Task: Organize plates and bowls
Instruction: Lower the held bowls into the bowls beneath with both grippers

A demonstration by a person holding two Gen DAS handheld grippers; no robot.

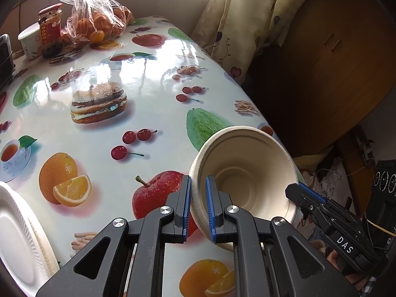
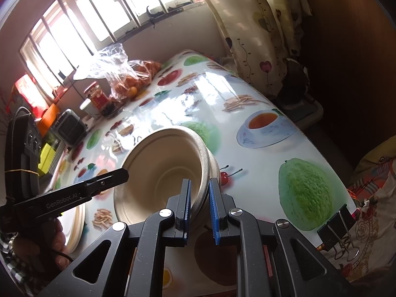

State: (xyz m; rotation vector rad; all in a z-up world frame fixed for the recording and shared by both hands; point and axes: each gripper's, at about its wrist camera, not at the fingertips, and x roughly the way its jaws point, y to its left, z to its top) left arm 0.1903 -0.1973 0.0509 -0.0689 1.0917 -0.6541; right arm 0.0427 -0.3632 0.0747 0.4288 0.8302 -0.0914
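Observation:
A beige paper bowl (image 1: 245, 173) is held tilted above the table's right side, its mouth facing me. My left gripper (image 1: 198, 205) is shut on the bowl's left rim, one pad inside and one outside. My right gripper (image 2: 200, 206) straddles the bowl's (image 2: 163, 170) right rim; a gap shows beside the outer pad, so contact is unclear. It appears as a black finger (image 1: 304, 198) in the left wrist view. The bowl looks like two nested bowls in the right wrist view. A stack of white plates (image 1: 17, 242) lies at the table's near left and also shows in the right wrist view (image 2: 74, 225).
The table (image 1: 153, 74) has a glossy fruit-print cloth. At its far end stand a bag of oranges (image 1: 99, 24), a red-lidded jar (image 1: 50, 32) and a paper cup (image 1: 29, 39). A curtain (image 1: 242, 19) and a wooden cabinet (image 1: 334, 57) are to the right. Binder clips (image 2: 339, 227) sit on the table edge.

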